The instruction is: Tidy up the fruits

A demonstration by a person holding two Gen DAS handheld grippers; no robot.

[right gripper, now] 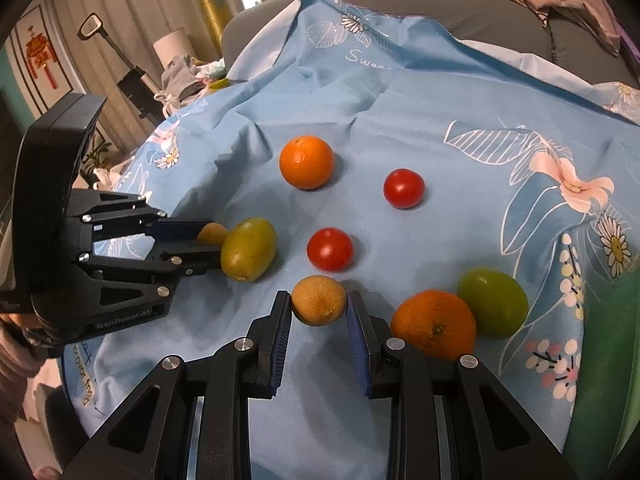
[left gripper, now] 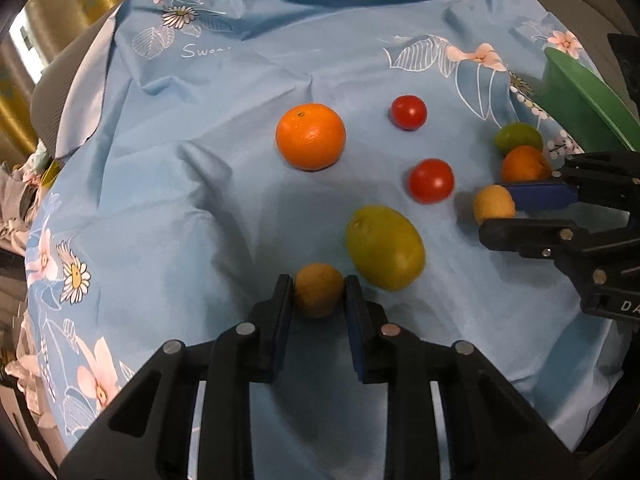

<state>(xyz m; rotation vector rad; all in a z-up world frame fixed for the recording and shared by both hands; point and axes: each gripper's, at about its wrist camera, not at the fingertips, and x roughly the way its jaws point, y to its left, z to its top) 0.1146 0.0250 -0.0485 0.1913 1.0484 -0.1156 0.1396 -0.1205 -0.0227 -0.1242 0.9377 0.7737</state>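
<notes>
Both tongs [left gripper: 319, 294] [right gripper: 319, 312] clamped on yellow fruits [left gripper: 319, 294] [right gripper: 319, 300]

Pale blue floral-print cloth [left gripper: 224, 208]; glossy red round tomatoes [left gripper: 431, 181]; bright orange round orange [left gripper: 310, 136]; yellow-green oval fruit [left gripper: 385, 247]; green plastic bowl [left gripper: 580, 100].

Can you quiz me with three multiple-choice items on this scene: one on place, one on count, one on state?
1. Where is the green plate?
A. far right edge of the cloth
B. centre of the cloth
C. under the big orange

2. How many red tomatoes lie on the cloth?
A. one
B. two
C. four

3. What are the left tongs doing?
A. hanging open
B. clamping a tomato
C. closed on a small tan fruit

Answers: 1 A, it shows at the right rim. 2 B, tomatoes and. 3 C, pads press its sides.
</notes>
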